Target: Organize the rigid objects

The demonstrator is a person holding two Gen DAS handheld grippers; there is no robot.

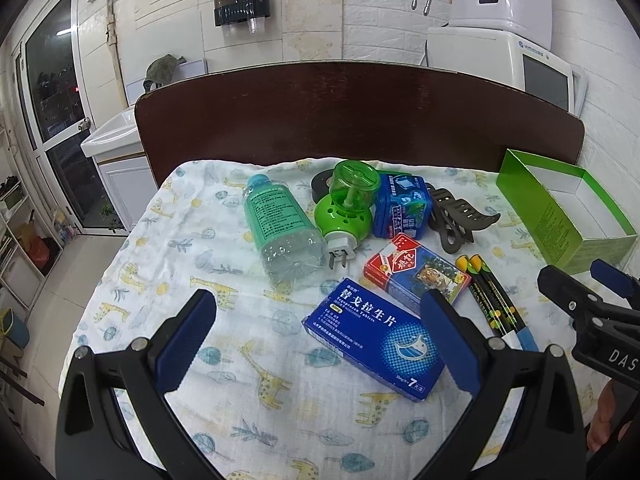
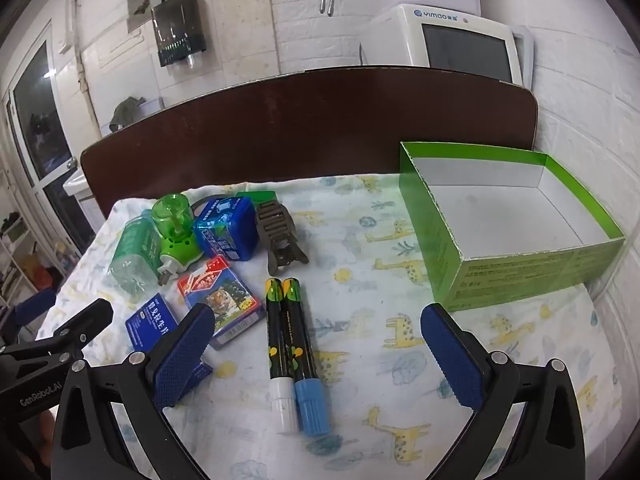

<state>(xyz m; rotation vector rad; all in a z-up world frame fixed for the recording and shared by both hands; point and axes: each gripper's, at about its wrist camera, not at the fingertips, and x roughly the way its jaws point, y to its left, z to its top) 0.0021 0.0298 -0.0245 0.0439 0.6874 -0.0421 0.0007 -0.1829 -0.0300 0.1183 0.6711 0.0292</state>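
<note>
Hovering over clutter, both tools wide open, nothing held: left tool above blue tablet box, right tool above two markers. Empty green box sits far right on desk, well apart from the pile. Risk: round markers, apparently touching, roll or split under the pinch; closing on tablet box may nudge the card box just beside it.
</note>
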